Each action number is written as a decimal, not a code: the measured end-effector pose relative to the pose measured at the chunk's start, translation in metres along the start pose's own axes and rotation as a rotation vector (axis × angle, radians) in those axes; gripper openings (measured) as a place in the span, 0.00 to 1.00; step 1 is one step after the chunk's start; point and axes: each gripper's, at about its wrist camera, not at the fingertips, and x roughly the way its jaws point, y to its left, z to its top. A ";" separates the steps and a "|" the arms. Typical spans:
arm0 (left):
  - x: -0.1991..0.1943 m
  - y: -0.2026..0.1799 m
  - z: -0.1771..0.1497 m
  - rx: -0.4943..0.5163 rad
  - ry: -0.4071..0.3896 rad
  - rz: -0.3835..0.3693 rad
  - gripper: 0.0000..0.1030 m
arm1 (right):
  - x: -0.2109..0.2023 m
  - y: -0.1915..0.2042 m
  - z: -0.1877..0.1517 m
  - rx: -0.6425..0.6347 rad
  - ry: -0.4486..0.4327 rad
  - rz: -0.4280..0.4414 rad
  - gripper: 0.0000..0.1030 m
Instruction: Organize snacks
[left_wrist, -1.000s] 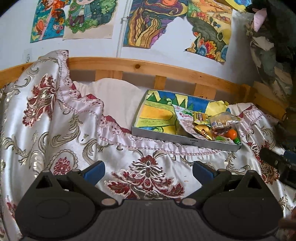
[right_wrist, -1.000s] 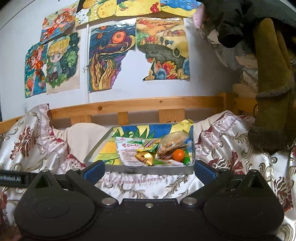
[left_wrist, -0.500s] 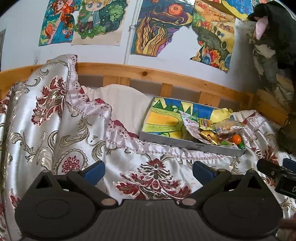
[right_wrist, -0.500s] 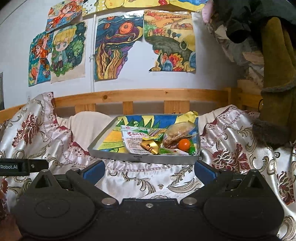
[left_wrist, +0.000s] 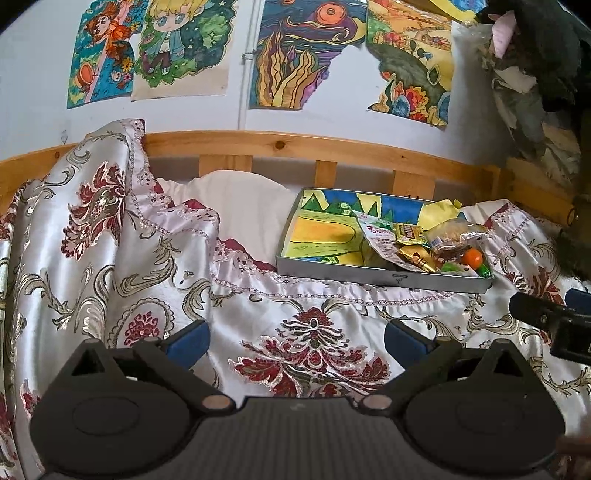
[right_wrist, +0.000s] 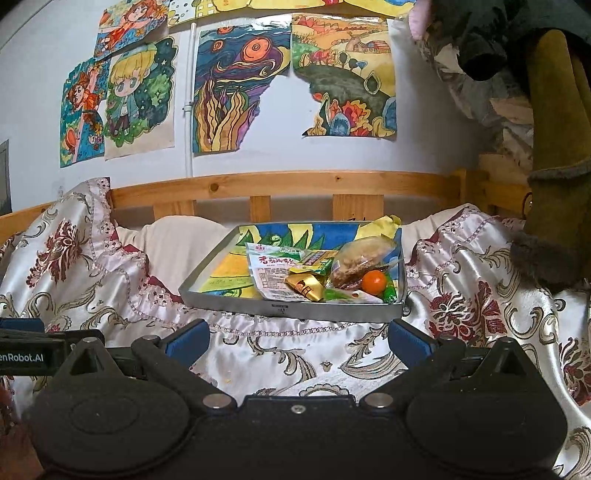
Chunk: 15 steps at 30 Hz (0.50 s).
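A grey metal tray (right_wrist: 295, 309) (left_wrist: 369, 272) lined with a coloured drawing lies on the bed. Several snacks are piled at its right end: a white packet with red print (right_wrist: 271, 271) (left_wrist: 380, 240), a gold wrapper (right_wrist: 304, 284) (left_wrist: 417, 255), a clear bag of brown pieces (right_wrist: 360, 258) (left_wrist: 456, 236), an orange ball (right_wrist: 373, 281) (left_wrist: 472, 257) and green sweets (right_wrist: 334, 294). My left gripper (left_wrist: 295, 338) is open and empty, low over the bedspread, short of the tray and to its left. Directly before the tray, my right gripper (right_wrist: 298, 338) is open and empty as well.
A shiny floral bedspread (left_wrist: 110, 258) covers the bed, bunched high at the left. A white pillow (left_wrist: 240, 199) lies left of the tray. A wooden rail (right_wrist: 295, 184) and a wall with drawings stand behind. Hanging clothes (right_wrist: 554, 147) crowd the right side.
Both grippers have drawn back and tilted a little, so the tray sits slightly lower and farther in each view. Both stay open and the snacks have not moved.
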 end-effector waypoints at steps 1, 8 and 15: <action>0.000 0.000 0.000 -0.002 -0.001 0.000 0.99 | 0.000 0.000 0.000 -0.001 0.001 0.001 0.99; -0.001 0.002 0.001 -0.010 -0.011 0.000 0.99 | 0.001 0.003 -0.002 -0.010 0.008 0.008 0.99; -0.001 0.003 0.001 -0.017 -0.012 0.005 0.99 | 0.001 0.003 -0.002 -0.012 0.012 0.010 0.99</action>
